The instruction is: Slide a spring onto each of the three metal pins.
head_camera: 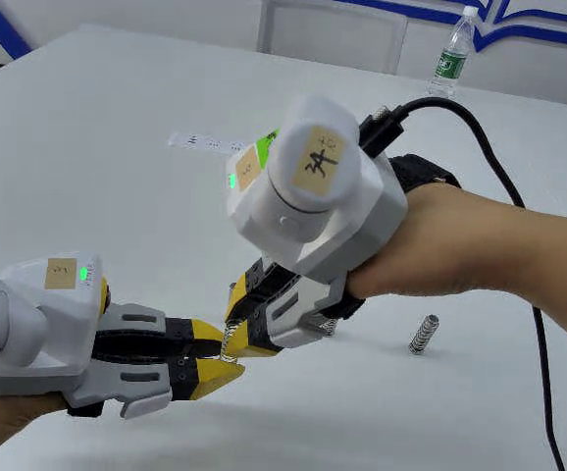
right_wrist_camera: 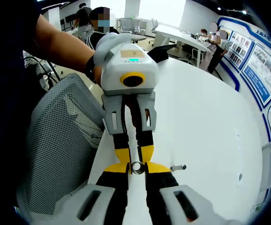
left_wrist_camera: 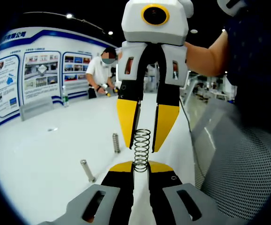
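Steel-grey spring [left_wrist_camera: 141,149], an open wire coil of even turns with daylight showing between them, slim and straight. It is held clear of the desk [head_camera: 117,196], between the yellow tips of the two tools where they meet nose to nose. The left tool [left_wrist_camera: 141,168] is clenched on the coil's lower end. In the left gripper view the rest of the coil rises upright from that grip. The right tool [right_wrist_camera: 137,168] comes down from above in line with the coil and is closed about its upper part. In the right gripper view the spring shows end-on as a small ring between that tool's tips. A loose spring [head_camera: 423,334] of the same make stands slightly tilted on the white desk, to the right of the tools and apart from them. One short metal pin [right_wrist_camera: 177,167] rests on the desk near the tips. A clear water bottle [head_camera: 452,54] stands at the far edge, and a grey mesh chair [right_wrist_camera: 60,140] is beside the desk.
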`<state>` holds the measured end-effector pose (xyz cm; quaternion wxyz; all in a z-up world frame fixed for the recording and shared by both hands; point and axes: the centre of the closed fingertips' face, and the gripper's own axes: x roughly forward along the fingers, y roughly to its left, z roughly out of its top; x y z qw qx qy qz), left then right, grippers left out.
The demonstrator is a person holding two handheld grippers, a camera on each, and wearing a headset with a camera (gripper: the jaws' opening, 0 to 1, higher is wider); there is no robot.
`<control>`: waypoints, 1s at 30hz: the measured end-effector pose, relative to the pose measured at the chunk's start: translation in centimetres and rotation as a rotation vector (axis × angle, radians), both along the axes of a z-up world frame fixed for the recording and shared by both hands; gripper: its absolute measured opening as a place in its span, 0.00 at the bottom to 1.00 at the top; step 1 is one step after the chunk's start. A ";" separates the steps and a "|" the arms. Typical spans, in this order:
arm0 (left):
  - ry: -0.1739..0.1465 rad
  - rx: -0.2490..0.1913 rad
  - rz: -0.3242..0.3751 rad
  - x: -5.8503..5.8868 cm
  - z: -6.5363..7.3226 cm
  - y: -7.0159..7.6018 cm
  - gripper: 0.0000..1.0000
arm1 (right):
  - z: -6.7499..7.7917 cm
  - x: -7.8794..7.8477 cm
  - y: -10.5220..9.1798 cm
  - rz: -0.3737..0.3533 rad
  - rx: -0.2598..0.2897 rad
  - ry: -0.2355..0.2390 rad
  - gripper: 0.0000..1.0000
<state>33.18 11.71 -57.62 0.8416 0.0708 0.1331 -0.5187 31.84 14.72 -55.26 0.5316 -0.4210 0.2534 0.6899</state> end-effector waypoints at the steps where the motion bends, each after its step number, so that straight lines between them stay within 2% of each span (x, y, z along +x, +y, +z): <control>1: -0.001 0.000 -0.001 0.0 0.0 0.0 0.10 | 0.0 0.0 0.0 0.001 -0.001 0.001 0.14; 18: -0.006 -0.008 0.010 0.3 0.5 -0.1 0.12 | -0.4 0.5 -0.1 -0.013 -0.017 0.003 0.12; 30: 0.006 0.018 0.052 0.7 -0.2 0.9 0.24 | -0.2 1.0 -0.4 -0.028 -0.012 -0.002 0.12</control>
